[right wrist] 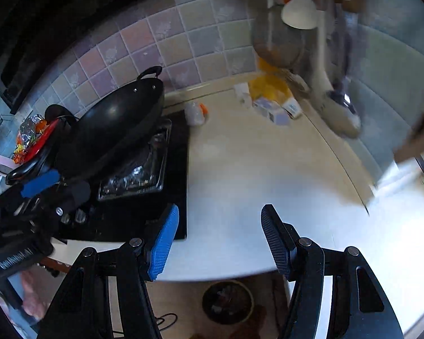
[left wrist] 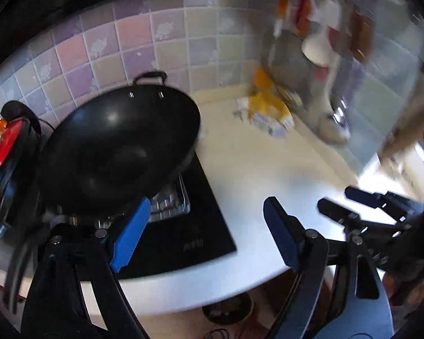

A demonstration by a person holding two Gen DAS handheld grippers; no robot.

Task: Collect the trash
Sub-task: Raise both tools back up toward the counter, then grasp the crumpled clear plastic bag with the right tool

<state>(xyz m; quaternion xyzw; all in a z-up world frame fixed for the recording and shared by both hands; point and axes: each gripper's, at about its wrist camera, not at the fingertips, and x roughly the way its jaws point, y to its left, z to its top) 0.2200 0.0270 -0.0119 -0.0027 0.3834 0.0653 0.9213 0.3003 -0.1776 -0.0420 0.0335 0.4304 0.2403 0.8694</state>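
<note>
Blurred trash lies at the back of the white counter (left wrist: 254, 169): yellow packaging with small pale boxes (left wrist: 268, 110) (right wrist: 271, 93) and a small white bottle with an orange cap (right wrist: 196, 113). On the floor below the counter's front edge stands a round dark bin (left wrist: 227, 308) (right wrist: 227, 302). My left gripper (left wrist: 207, 202) is held high above the cooktop's edge, open and empty. My right gripper (right wrist: 220, 210) hovers over the counter's front, also open with nothing between its blue pads. Each shows in the other's view: the right gripper (left wrist: 337, 197) and the left gripper (right wrist: 60, 188).
A black wok (left wrist: 118, 147) (right wrist: 118, 124) sits on the black cooktop (left wrist: 189, 226) over a foil-lined tray (right wrist: 135, 175). A red tray with wrappers (right wrist: 34, 138) is at far left. Utensils (right wrist: 299, 8) hang on the tiled wall at back right.
</note>
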